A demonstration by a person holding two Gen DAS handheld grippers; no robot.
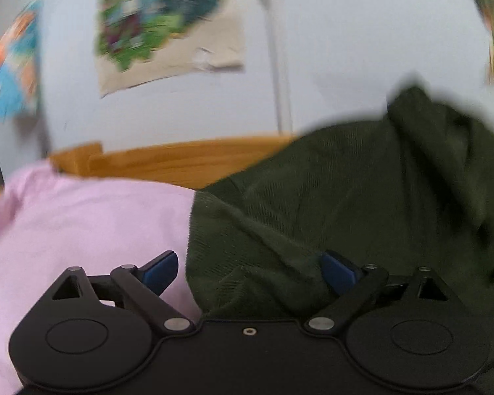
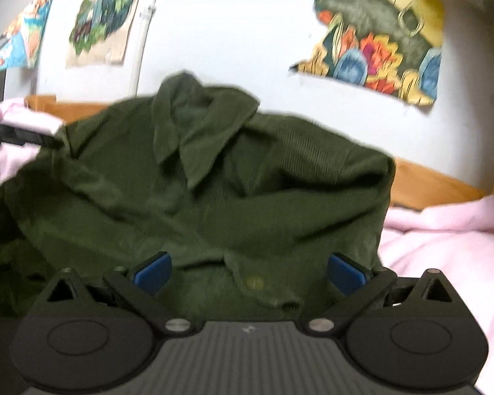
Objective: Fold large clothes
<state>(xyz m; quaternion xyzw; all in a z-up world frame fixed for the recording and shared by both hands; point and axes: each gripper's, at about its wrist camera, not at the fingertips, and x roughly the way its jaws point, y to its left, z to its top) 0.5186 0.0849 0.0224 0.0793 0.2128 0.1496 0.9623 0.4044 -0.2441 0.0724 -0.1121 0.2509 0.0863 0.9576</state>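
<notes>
A dark green corduroy shirt [image 2: 214,177] lies bunched on a pink bed sheet [image 2: 444,240], collar toward the wall. In the left wrist view the shirt [image 1: 345,204] fills the right side, its edge lying between the fingers. My left gripper [image 1: 250,271] is open, blue pads wide apart, over the shirt's left edge and the pink sheet [image 1: 82,223]. My right gripper [image 2: 248,273] is open, with a buttoned part of the shirt lying between its pads. The left gripper's black body [image 2: 19,136] shows at the far left of the right wrist view.
A wooden bed frame [image 1: 181,161] runs along the white wall behind the shirt; it also shows in the right wrist view [image 2: 428,184]. Colourful posters [image 2: 378,33] hang on the wall, and a white pipe [image 1: 276,59] runs down it.
</notes>
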